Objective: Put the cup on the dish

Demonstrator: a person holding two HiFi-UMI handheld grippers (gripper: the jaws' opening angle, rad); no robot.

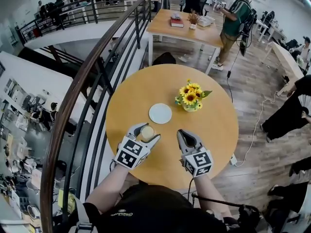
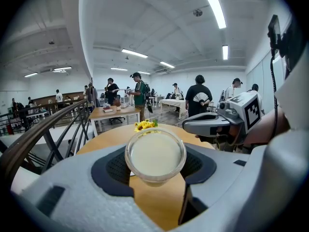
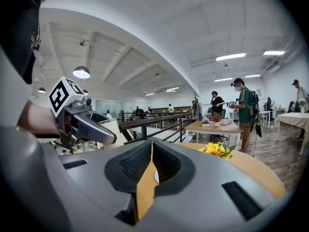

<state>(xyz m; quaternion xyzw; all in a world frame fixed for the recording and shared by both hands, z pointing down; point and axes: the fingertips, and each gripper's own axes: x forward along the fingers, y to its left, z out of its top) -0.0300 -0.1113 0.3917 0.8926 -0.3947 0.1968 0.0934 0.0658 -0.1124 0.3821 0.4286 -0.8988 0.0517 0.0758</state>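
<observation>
A clear cup (image 1: pixel 147 133) of pale, milky liquid sits between the jaws of my left gripper (image 1: pixel 148 130), just above the round wooden table (image 1: pixel 214 125). In the left gripper view the cup (image 2: pixel 155 153) fills the gap and both dark pads (image 2: pixel 113 167) press its sides. The white dish (image 1: pixel 160 113) lies bare a short way beyond the cup, toward the table's middle. My right gripper (image 1: pixel 184 133) hovers to the right of the cup with its jaws together and nothing in them. Only a sliver of the dish (image 3: pixel 155 176) shows past those jaws.
A small pot of sunflowers (image 1: pixel 190 97) stands just right of the dish. A dark metal railing (image 1: pixel 92 76) runs along the table's left side over a drop to a lower floor. Further back are a rectangular table (image 1: pixel 187 28) and a person (image 1: pixel 234 23).
</observation>
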